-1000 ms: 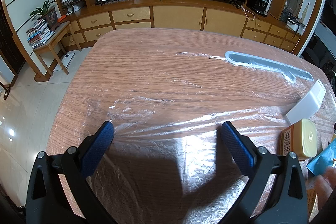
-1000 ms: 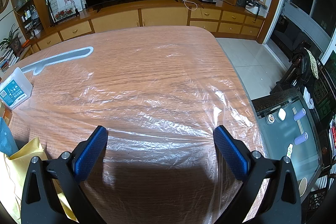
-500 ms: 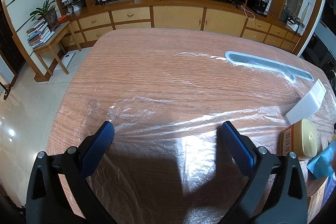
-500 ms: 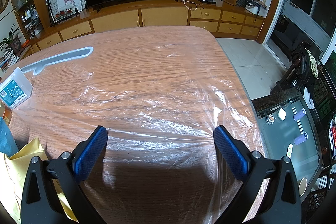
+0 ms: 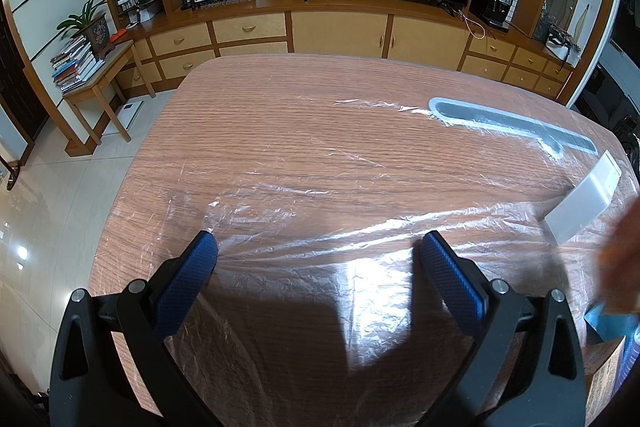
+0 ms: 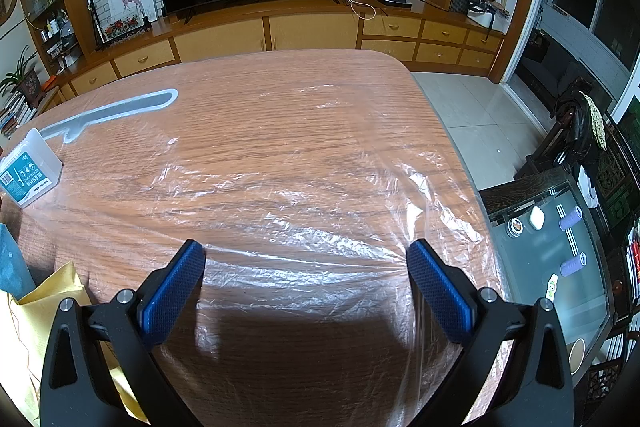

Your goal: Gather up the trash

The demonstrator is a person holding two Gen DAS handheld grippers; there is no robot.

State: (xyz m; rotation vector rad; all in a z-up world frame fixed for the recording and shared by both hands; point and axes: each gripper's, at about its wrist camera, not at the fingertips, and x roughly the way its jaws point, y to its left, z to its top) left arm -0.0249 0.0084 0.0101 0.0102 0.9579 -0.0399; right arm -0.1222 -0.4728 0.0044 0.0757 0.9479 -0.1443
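A wooden table (image 5: 304, 131) lies under crinkled clear plastic film (image 5: 320, 235). My left gripper (image 5: 318, 247) hangs open over the film with nothing between its blue pads. My right gripper (image 6: 306, 253) is open too, over the table's right half (image 6: 280, 131). In the left wrist view a white plastic box (image 5: 584, 199) lies at the right edge, with a blurred hand (image 5: 620, 251) in front of it and a blue wrapper (image 5: 604, 319) and a cardboard box (image 5: 600, 371) below. In the right wrist view the white box (image 6: 30, 173), a yellow envelope (image 6: 48, 299) and a blue packet (image 6: 12, 263) sit at the left.
A grey flat strip (image 5: 508, 125) lies under the film towards the far side. A TV cabinet (image 5: 340, 27) stands behind the table. A side table with books (image 5: 92, 75) is on the left floor, a glass table (image 6: 560, 239) on the right.
Neither gripper has moved. In the left wrist view a blurred hand has come in at the right edge and covers the spot where the yellow-lidded jar was.
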